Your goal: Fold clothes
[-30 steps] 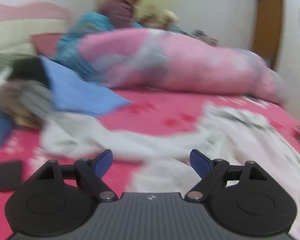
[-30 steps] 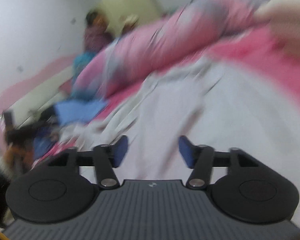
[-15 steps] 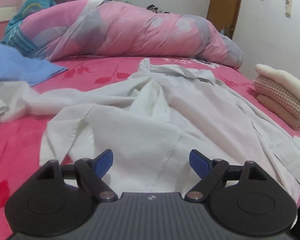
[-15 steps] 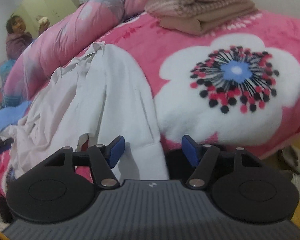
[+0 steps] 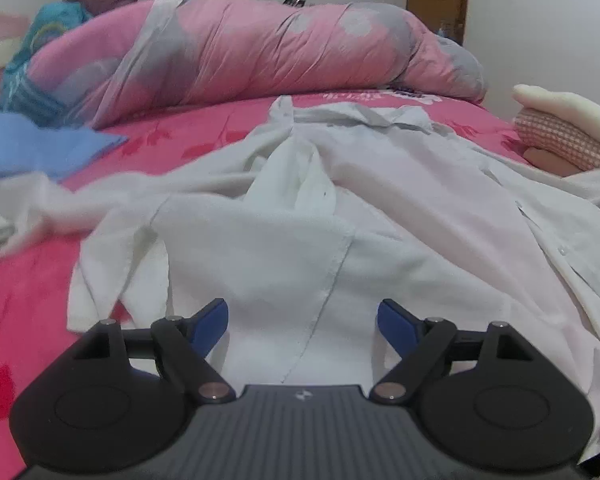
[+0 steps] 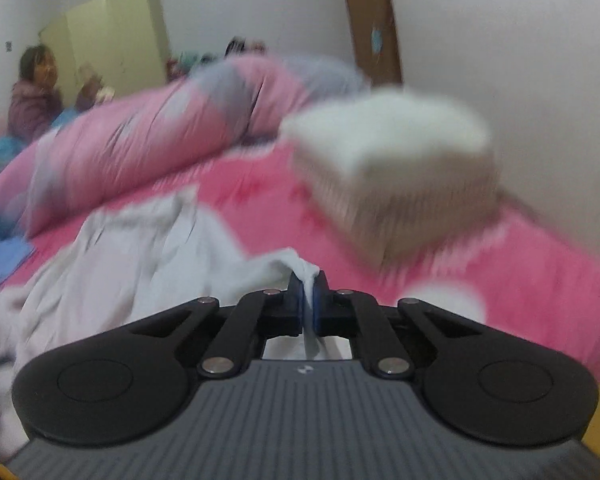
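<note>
The white shirt (image 5: 380,216) lies spread but rumpled on the pink bed (image 5: 28,280), collar toward the rolled pink quilt (image 5: 260,44), one sleeve trailing off to the left. The left hand-held gripper (image 5: 302,322) hovers over the shirt's near hem with its blue fingers wide apart, holding nothing. The right hand-held gripper (image 6: 308,300) is pinched together on a bunched bit of the shirt's white cloth, which rises between the pads — the right wrist view is blurred, so exactly which edge it has cannot be told.

Likely risks: only a small tuck of fabric sits in the right grip, so a hard pull could let it slip free. With the left side unheld, lifting from one point may drag the whole shirt across the bed and deepen the creases in the middle rather than forming a clean fold. The lifted cloth could also brush the stack of folded clothes (image 5: 564,128) just beside the shirt's right edge.

Count: one white shirt, two hand-held grippers, one folded stack, one quilt, one blue cloth (image 5: 40,144) at the left — and one person (image 6: 36,96) sitting beyond the quilt
</note>
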Demonstrator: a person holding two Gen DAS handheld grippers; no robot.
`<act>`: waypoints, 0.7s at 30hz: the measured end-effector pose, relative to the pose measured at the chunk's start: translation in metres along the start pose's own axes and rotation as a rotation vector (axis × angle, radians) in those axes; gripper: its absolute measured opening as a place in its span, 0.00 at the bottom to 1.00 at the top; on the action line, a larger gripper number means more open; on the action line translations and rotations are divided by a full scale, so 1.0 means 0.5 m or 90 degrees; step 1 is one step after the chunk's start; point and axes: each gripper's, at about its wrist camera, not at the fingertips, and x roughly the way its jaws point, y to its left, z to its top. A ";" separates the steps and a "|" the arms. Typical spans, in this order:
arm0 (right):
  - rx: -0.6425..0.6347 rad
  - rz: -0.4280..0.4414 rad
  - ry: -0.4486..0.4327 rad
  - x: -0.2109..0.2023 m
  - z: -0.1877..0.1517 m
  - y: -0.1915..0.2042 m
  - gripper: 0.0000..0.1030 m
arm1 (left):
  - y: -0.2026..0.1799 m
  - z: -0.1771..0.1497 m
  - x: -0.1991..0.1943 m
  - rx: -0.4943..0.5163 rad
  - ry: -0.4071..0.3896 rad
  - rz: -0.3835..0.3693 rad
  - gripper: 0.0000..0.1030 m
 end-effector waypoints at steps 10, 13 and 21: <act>-0.103 -0.057 -0.111 0.208 0.311 0.065 0.03 | 0.016 -0.007 0.014 -0.031 0.024 0.016 0.78; -0.145 -0.099 -0.163 0.268 0.402 0.093 0.03 | 0.018 -0.008 0.017 -0.034 0.029 0.022 0.78; -0.083 -0.217 -0.031 0.481 0.441 0.006 0.32 | 0.009 -0.012 0.022 -0.024 0.032 0.032 0.80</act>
